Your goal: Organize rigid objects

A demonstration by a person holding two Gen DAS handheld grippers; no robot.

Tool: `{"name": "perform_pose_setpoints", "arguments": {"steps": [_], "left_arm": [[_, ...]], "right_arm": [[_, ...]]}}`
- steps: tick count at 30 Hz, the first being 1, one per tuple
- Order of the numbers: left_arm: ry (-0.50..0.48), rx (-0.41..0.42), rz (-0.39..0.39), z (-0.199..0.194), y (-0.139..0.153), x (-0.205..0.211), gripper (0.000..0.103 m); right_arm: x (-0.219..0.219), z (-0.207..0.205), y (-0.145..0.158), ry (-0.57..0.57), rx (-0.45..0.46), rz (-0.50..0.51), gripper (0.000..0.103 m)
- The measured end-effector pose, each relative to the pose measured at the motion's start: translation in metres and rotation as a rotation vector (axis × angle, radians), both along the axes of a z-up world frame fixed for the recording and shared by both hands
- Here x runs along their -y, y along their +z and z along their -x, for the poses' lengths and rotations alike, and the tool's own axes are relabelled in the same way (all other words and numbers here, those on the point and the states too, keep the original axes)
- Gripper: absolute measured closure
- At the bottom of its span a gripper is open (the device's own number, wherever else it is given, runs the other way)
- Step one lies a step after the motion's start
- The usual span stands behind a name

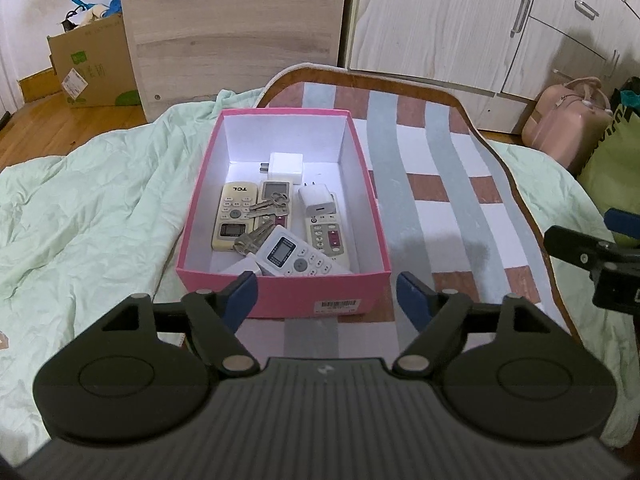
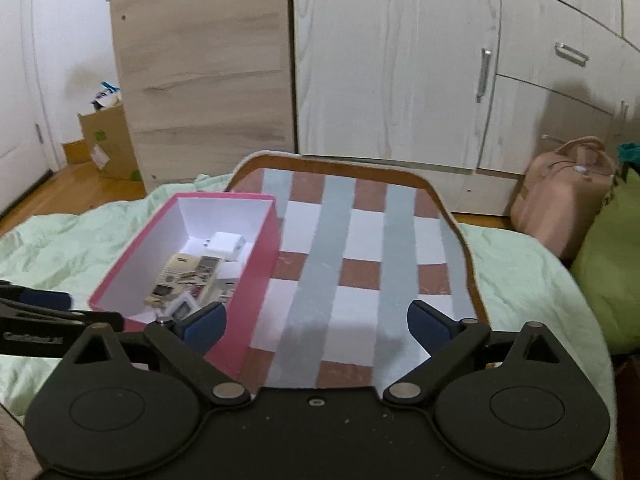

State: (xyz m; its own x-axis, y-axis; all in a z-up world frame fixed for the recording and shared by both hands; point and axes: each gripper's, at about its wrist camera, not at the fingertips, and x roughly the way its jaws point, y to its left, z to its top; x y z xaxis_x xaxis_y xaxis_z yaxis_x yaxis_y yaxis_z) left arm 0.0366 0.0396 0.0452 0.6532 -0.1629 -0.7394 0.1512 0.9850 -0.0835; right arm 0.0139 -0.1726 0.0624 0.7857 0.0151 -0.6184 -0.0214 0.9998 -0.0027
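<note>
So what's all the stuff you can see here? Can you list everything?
box: one, pink outside, white inside, on the mat
remotes: four, cream or white, in the box
chargers: at least two, white, in the box
keys: two bunches, silver, on the remotes
mat: one, checked brown, white and grey, on the blanket
blanket: one, pale green, under the mat
cardboard box: one, brown, on the floor
bag: one, pink, by the cupboards
left gripper: open, nothing held
right gripper: open, nothing held

The left hand-held gripper [image 1: 326, 286] and right hand-held gripper [image 2: 316, 320] both point downward, jaws spread, holding nothing.
</note>
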Motion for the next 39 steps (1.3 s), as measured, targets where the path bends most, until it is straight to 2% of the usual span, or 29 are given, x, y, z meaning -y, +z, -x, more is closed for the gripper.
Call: {"name": "perform_pose_setpoints", "arguments": {"steps": [4, 9, 14, 19, 26, 33, 39], "left_arm": [[0.008, 0.014, -0.006, 0.002, -0.001, 0.000, 0.007], [0.035, 0.029, -0.043, 0.002, -0.002, -0.001, 0.001], [0.049, 0.016, -0.058, 0.002, -0.004, -0.009, 0.001], [0.063, -0.004, -0.071, 0.004, -0.003, -0.013, 0.001], [0.060, -0.028, -0.099, 0.005, 0.001, -0.007, 0.001], [0.042, -0.066, -0.105, 0.007, 0.001, -0.001, 0.001], [0.031, -0.073, -0.112, 0.009, 0.002, 0.002, 0.001]], "right_arm": [[0.003, 0.000, 0.000, -0.025, -0.008, -0.004, 0.004], [0.005, -0.001, -0.001, -0.038, -0.043, -0.031, 0.004], [0.006, -0.005, -0.004, -0.021, -0.113, -0.058, 0.004], [0.003, -0.003, -0.004, -0.015, -0.088, 0.011, 0.004], [-0.001, -0.004, 0.001, 0.027, -0.123, 0.043, 0.005], [-0.004, 0.000, 0.009, 0.027, -0.114, 0.053, 0.005], [0.003, -0.003, 0.007, -0.008, -0.144, 0.022, 0.005]]}}
